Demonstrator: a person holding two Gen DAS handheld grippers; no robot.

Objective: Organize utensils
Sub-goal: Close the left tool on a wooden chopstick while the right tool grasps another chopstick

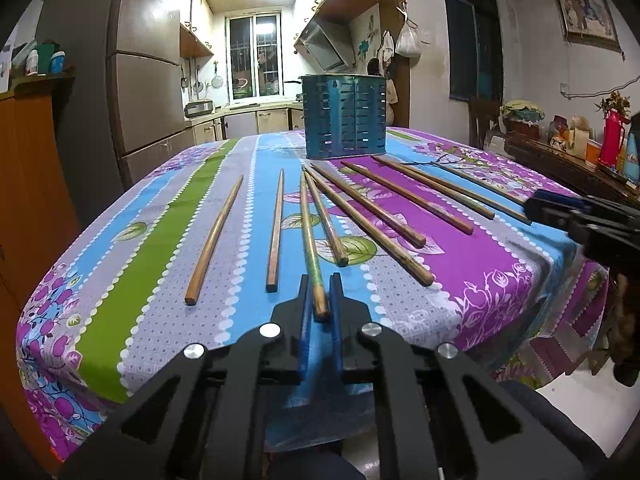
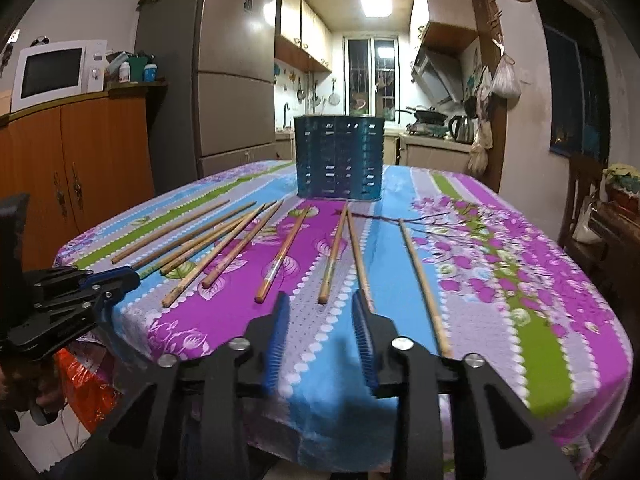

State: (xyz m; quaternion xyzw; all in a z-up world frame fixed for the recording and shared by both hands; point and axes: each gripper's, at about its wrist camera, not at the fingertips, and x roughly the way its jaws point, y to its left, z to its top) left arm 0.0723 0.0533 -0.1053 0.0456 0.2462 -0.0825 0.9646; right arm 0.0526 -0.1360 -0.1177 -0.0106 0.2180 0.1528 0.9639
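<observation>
Several wooden chopsticks lie fanned out on the flowered tablecloth point(image 1: 168, 240). A blue slotted utensil holder point(image 1: 344, 116) stands upright at the far side; it also shows in the right wrist view point(image 2: 339, 157). My left gripper point(image 1: 319, 286) has its jaws narrowly around the near end of a greenish chopstick point(image 1: 310, 240), which still rests on the cloth. My right gripper point(image 2: 320, 308) is open and empty at the table's near edge, close to the ends of two chopsticks point(image 2: 332, 256). Each gripper shows in the other's view: the right one point(image 1: 568, 216) and the left one point(image 2: 92, 284).
The table drops off at the near edge and on both sides. A fridge point(image 2: 224, 76) and an orange cabinet point(image 2: 80, 152) with a microwave point(image 2: 56, 72) stand to the left. A dark sideboard with a red flask point(image 1: 610, 138) stands to the right.
</observation>
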